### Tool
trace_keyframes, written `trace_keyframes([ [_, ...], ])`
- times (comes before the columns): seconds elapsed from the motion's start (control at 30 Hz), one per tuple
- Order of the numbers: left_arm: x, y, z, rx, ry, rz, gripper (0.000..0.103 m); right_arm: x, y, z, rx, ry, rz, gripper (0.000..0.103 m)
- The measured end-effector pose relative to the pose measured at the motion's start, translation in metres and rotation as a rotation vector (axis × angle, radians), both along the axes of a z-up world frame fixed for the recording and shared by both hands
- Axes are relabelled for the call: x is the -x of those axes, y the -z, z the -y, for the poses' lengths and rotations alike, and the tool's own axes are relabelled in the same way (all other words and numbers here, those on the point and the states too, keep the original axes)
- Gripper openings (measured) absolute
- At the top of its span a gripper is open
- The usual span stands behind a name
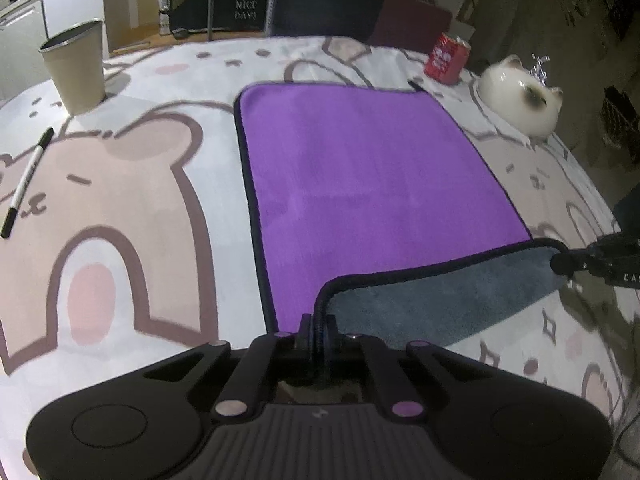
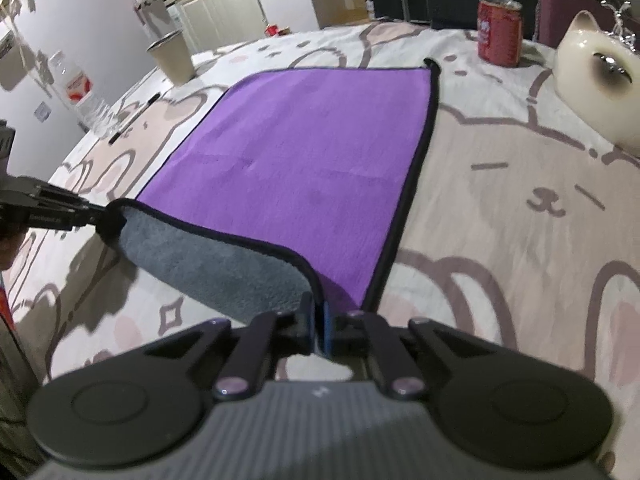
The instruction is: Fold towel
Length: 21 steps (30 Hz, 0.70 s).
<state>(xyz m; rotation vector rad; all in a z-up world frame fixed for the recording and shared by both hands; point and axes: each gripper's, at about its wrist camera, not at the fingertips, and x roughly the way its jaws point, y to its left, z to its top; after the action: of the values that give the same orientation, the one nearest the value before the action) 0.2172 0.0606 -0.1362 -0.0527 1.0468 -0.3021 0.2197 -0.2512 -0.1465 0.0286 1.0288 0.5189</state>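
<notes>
Left wrist view: our left gripper (image 1: 318, 334) clenched on towel (image 1: 360, 168) near corner, lower centre; right gripper (image 2: 318, 326) likewise. Soft, light, floppy; we judge hemmed corners best hold.

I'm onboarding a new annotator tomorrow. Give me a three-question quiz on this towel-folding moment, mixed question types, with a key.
1. True or false: both grippers are shut on the near corners of the purple towel.
2. Which colour shows on the towel's lifted underside? A) grey B) red C) white
3. Fill in: the object lying on the bear-print cloth beside the beige cup is a black-and-white ____.

Key: 1 true: the left gripper and right gripper each pinch a corner. 2 A. 3 marker pen.
</notes>
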Motion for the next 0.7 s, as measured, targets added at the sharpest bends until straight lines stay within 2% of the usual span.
trace_keyframes([
  [0.7,-0.060,-0.025,-0.001,-0.014,-0.092,0.174,0.004,-0.073,-0.029,-0.005,-0.011,0.084,0.177,0.005],
])
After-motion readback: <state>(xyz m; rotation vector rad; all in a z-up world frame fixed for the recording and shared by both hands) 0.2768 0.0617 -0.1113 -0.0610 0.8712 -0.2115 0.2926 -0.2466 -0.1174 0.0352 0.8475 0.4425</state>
